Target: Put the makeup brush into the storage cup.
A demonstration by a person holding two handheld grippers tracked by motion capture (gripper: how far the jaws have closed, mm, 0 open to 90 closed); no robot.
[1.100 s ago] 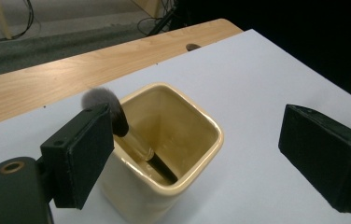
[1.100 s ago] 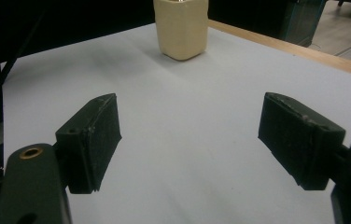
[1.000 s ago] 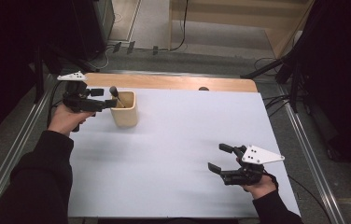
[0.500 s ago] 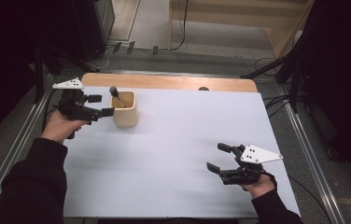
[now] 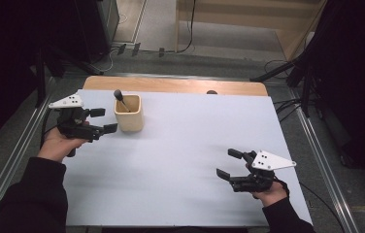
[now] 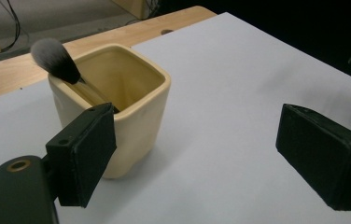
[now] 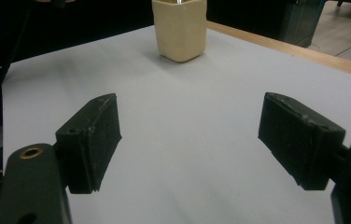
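White tabletop [image 5: 180, 145] — cup [image 5: 129, 113] with brush [image 6: 54, 59] sits just beside left gripper [image 5: 100, 120], jaws spread; right gripper [image 5: 229, 164] well apart, spread too.

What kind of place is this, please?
Probably a lab or recording workspace: a table under a plain white sheet, cables on the floor, and metal rails along the table's sides.
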